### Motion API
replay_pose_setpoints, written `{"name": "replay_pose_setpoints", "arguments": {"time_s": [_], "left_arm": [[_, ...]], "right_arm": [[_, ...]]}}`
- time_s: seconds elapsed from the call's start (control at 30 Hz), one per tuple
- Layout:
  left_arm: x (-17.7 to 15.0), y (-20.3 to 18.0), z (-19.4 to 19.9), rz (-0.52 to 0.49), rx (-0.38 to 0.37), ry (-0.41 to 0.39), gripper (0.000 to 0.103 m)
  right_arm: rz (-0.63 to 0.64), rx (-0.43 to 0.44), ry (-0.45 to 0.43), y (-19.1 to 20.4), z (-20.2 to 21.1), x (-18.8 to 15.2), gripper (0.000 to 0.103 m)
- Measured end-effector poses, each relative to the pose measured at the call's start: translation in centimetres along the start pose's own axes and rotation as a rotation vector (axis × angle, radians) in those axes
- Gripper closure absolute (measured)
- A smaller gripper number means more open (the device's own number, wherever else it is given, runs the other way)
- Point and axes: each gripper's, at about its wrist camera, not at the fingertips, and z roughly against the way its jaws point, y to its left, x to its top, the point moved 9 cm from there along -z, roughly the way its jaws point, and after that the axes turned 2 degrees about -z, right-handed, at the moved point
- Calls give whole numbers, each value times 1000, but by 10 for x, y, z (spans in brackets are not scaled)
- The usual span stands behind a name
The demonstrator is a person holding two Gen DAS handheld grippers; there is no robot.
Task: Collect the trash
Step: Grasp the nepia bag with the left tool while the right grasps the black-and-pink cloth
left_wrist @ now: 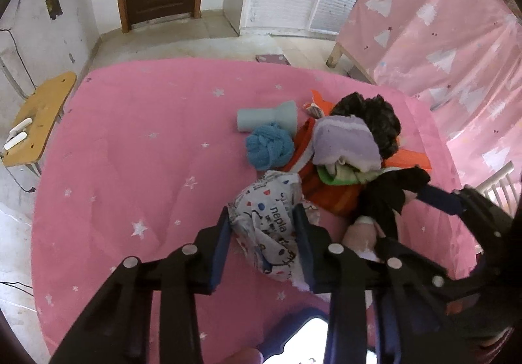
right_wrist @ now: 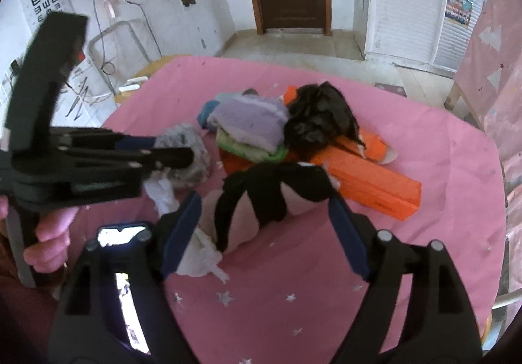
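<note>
My left gripper [left_wrist: 262, 217] is shut on a crumpled white printed wrapper [left_wrist: 270, 217] on the pink star-patterned bed cover [left_wrist: 130, 151]. It shows in the right wrist view [right_wrist: 176, 151] as a grey-white wad [right_wrist: 192, 151] between the fingers. My right gripper [right_wrist: 264, 204] is open, its fingers either side of a black and pale pink garment [right_wrist: 277, 194], seen in the left wrist view [left_wrist: 388, 197]. Crumpled white tissue [right_wrist: 199, 253] lies by its left finger.
A pile lies mid-bed: purple cloth [left_wrist: 345, 142], black furry item [left_wrist: 375, 112], orange boxes [right_wrist: 368, 181], green cloth [right_wrist: 254, 150], blue yarn ball [left_wrist: 269, 148], pale blue foam piece [left_wrist: 267, 116]. A lit phone [right_wrist: 120, 233] sits near me. A wooden stool [left_wrist: 36, 119] stands left of the bed.
</note>
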Motion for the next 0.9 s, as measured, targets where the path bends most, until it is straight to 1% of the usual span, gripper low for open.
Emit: {"name": "replay_pose_setpoints", "arguments": {"time_s": [0.13,0.23,0.27,0.33,0.37,0.4,0.43,0.6,0.9], "left_arm": [[7,7,20,21,2,-47,73],[13,16,37,38,4,-84,73],[15,19,44,41,11,-102,73],[18,21,54,49,15,-125,73],[19,22,58,56,16,-134,73],[20,24,62,61,17,-141,73],[21,26,65,64,19,-145,73],[22,27,78,73,27,-171,73],[22,13,91,53,40,-189,73]], "right_arm": [[-4,1,23,2,-10,-4,26],[-24,9,24,2,-12,-4,27],[-27,11,21,2,-13,-5,29],[-38,10,3,1,-10,-3,38],[-42,15,-3,-1,-10,-3,40],[-46,13,-12,-1,-8,-1,48],[-45,-2,-34,-2,-3,1,51],[-41,-16,-84,-3,14,8,55],[-58,-4,-134,-6,35,8,56]]}}
